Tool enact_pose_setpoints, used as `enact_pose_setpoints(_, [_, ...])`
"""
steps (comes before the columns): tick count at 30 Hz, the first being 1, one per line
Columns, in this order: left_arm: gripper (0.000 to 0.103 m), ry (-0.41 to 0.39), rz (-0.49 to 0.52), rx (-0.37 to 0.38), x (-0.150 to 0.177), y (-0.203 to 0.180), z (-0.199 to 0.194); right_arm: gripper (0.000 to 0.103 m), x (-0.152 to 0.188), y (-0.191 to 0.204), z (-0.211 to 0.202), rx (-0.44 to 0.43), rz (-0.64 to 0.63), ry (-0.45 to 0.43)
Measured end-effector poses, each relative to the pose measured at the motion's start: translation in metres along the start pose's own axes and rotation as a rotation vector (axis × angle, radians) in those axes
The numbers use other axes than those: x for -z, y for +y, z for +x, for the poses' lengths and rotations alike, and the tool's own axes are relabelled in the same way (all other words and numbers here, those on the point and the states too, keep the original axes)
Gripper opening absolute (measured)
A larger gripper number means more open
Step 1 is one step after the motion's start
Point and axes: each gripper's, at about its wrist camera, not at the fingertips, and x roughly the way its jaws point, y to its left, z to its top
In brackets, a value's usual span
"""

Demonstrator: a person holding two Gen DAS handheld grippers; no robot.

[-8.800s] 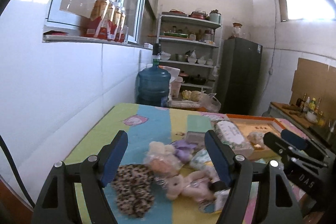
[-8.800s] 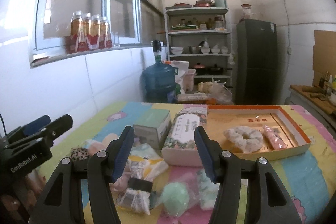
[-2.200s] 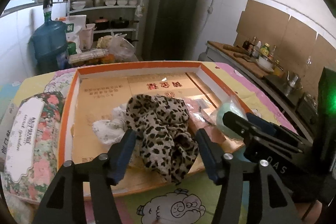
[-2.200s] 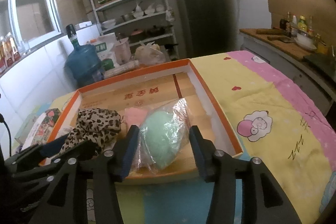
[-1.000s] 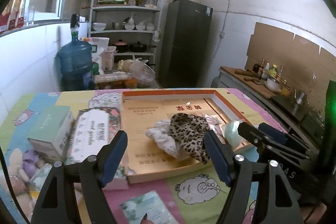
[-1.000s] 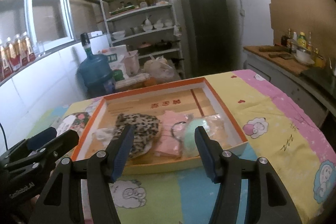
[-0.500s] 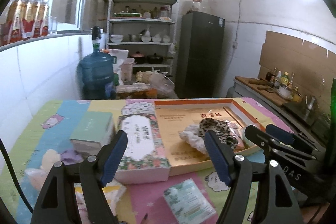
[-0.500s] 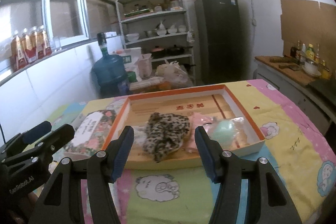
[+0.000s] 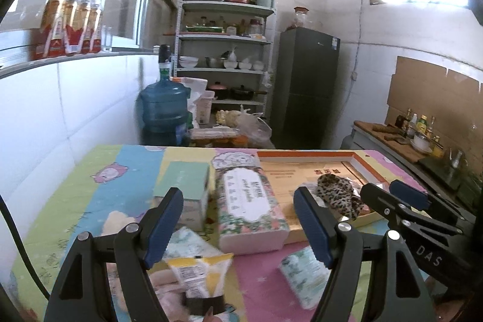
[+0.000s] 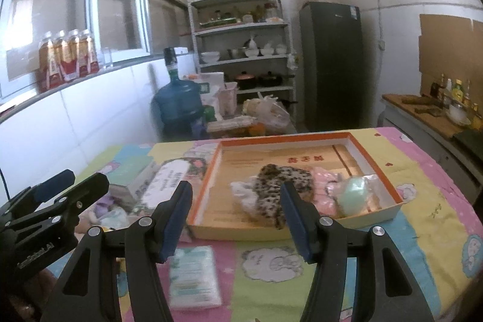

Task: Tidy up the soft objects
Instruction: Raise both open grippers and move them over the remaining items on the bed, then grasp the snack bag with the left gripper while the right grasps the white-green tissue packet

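Observation:
An orange-rimmed cardboard tray (image 10: 374,168) holds a leopard-print cloth (image 10: 280,183), a white fluffy piece (image 10: 241,190), a pink item (image 10: 323,186) and a bagged mint-green sponge (image 10: 353,195). The cloth also shows in the left wrist view (image 9: 341,195). My left gripper (image 9: 238,224) is open and empty above a yellow-and-white packet (image 9: 196,270) and pink soft toys at the table's near left. My right gripper (image 10: 237,216) is open and empty, in front of the tray, above a green-patterned packet (image 10: 193,273).
A floral tissue box (image 9: 250,207) and a mint-green box (image 9: 184,189) lie left of the tray. Another patterned packet (image 9: 302,270) lies near the front. A blue water jug (image 9: 163,110), shelves and a grey fridge (image 9: 305,86) stand behind the table.
Both grippers have pulled back from the tray and swung left, empty. The cloth and the sponge stay in the tray. The loose items at the table's near left have come into view.

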Motion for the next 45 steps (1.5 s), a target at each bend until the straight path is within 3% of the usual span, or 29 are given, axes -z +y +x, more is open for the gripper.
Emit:
enact_pose_setpoints(13, [0.075, -0.018, -0.044, -0.063, 0.013, 0.053, -0.027, 0.063, 0.016, 0.052, -0.009, -0.055, -0.055, 0.014])
enact_pose_setpoints(17, [0.075, -0.019, -0.066, -0.087, 0.020, 0.071, -0.033, 0.075, 0.020, 0.059, -0.012, -0.054, -0.062, 0.016])
enact_pose_setpoints(20, [0.075, -0.011, -0.083, -0.092, 0.027, 0.085, -0.036, 0.075, 0.026, 0.061, -0.013, -0.051, -0.061, 0.025])
enact_pose_setpoints(27, [0.075, 0.015, -0.092, -0.080, 0.047, 0.103, -0.039, 0.077, 0.051, 0.063, 0.005, -0.032, -0.067, 0.115])
enact_pose_setpoints(35, [0.075, 0.046, -0.091, -0.043, 0.061, 0.106, -0.035, 0.077, 0.070, 0.055, 0.031, 0.019, -0.056, 0.191])
enact_pose_setpoints(45, [0.075, 0.102, -0.061, 0.015, 0.073, 0.077, -0.017, 0.077, 0.079, 0.046, 0.048, 0.016, -0.040, 0.238])
